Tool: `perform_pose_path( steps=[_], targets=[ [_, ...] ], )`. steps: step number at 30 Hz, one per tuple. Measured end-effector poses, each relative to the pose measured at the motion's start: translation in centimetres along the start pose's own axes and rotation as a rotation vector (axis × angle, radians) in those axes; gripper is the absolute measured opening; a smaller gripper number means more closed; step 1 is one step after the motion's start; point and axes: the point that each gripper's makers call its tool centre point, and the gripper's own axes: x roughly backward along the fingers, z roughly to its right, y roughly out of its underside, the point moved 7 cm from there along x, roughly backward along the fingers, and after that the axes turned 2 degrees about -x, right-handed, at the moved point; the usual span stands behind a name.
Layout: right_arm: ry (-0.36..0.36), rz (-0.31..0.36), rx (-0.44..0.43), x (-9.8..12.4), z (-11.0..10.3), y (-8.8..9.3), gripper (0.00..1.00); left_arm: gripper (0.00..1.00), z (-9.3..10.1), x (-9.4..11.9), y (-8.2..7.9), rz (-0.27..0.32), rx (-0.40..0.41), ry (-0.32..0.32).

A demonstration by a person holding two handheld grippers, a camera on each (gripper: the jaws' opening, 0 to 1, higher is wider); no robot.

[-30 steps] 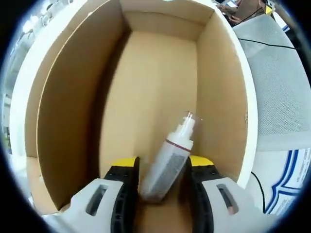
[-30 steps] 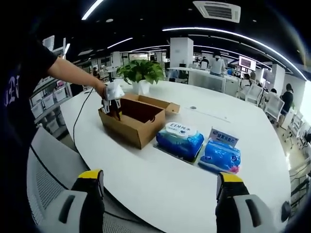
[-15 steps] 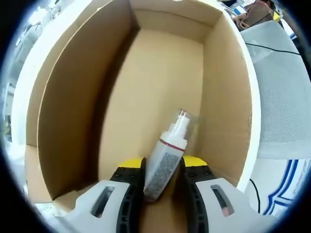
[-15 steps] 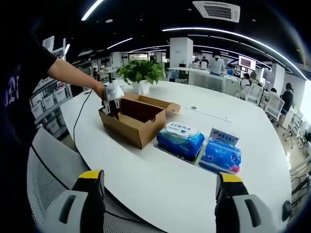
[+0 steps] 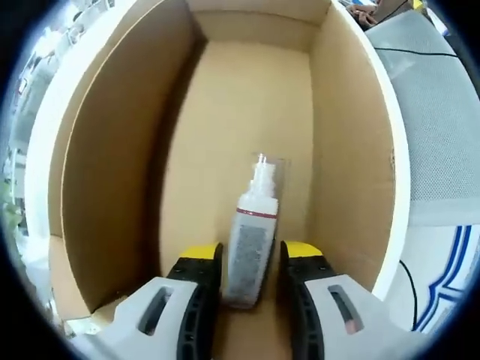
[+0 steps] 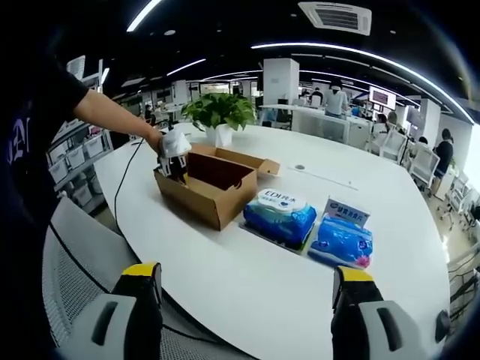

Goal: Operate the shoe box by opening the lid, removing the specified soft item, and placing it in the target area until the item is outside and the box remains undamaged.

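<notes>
Bottle (image 5: 251, 240) sits between the jaws of the left gripper (image 5: 247, 274), deep inside the open shoe box (image 5: 112, 150), and that is the relation the lift turns on. Its long axis runs straight ahead along the jaws, base down near the yellow tips, nozzle pointing toward the far end wall of the box. Both jaws stand just beside its sides and look pressed against the label, so I judge the left gripper closed on the bottle. The bottle lies nearer the right-hand wall of the box than the left in the left gripper view, so a straight pull back along the jaws should keep it off the cardboard.

Seen from the right gripper view, the left gripper (image 6: 174, 146) is down in the near end of the box (image 6: 217, 187), which stands toward the far left edge of the worktop (image 6: 247, 277). Two blue wipe packs (image 6: 307, 225) lie just right of the box. The right gripper (image 6: 247, 315) hangs well apart at the near edge, jaws spread wide and holding nothing.
</notes>
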Motion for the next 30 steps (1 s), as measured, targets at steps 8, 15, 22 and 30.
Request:
perform_pose_path(
  steps=[8, 15, 22, 30],
  targets=[
    [0.004, 0.002, 0.001, 0.1, 0.0, 0.0, 0.94, 0.21, 0.1, 0.0, -0.1, 0.003, -0.043, -0.028],
    [0.001, 0.010, 0.014, 0.2, 0.0, 0.0, 0.93, 0.20, 0.3, 0.6, -1.0, 0.039, -0.045, -0.033],
    [-0.005, 0.045, 0.011, 0.5, -0.1, -0.6, 0.93, 0.20, 0.3, 2.1, -2.1, 0.054, -0.040, -0.050],
    [-0.019, 0.073, 0.022, 0.6, -0.2, -1.3, 0.93, 0.20, 0.4, 4.2, -3.5, 0.084, -0.044, -0.087]
  ],
)
